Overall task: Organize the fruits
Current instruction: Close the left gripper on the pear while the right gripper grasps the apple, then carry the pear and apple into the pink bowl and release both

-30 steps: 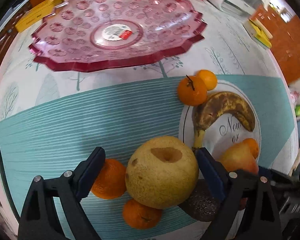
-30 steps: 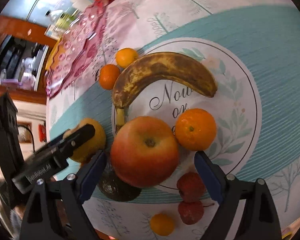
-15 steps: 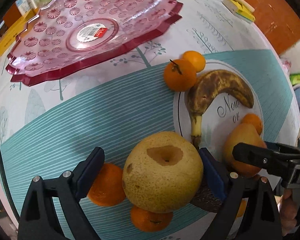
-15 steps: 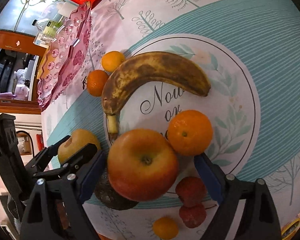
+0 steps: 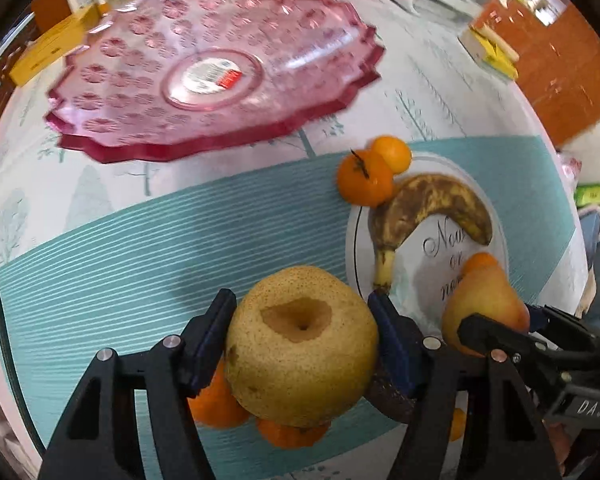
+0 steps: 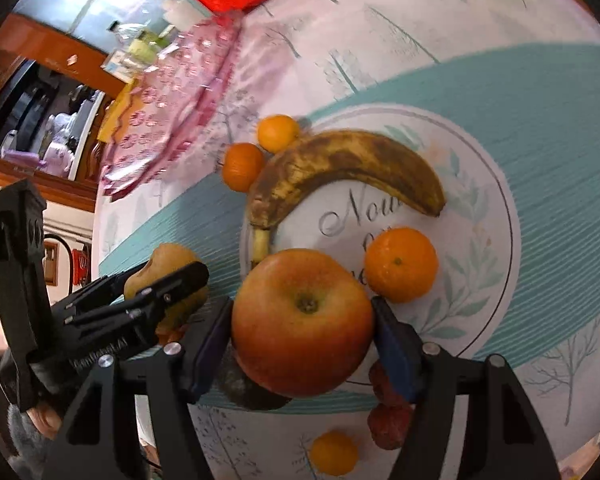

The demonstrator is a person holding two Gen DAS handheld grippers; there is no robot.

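The left gripper (image 5: 302,332) has its jaws clenched on the big round yellow-brown pear (image 5: 300,350), and the right gripper (image 6: 302,326) has its jaws clenched on the round red-and-yellow apple (image 6: 302,322). Both fruits look raised slightly above the patterned tablecloth on the table (image 5: 140,240), close together, on the near side of the scalloped pink glass platter (image 5: 216,76), which holds nothing yet.

The step in hand appears to be carrying both fruits to the platter. To do it well, each grip should stay firm across the widest part of the fruit, since both are round and could roll out. The two tools should keep apart so they do not knock each other, and each fruit should be lowered onto the flat middle of the platter before the jaws release, the pear and apple set apart from one another.

Counted across both views: one pear, one apple, one brown-spotted banana (image 6: 340,172) lying nearer the platter than the held fruit, about six small orange mandarins (image 6: 400,264), one dark avocado (image 6: 252,392) under the apple, and two reddish lychee-like fruits (image 6: 388,424) farthest from the platter
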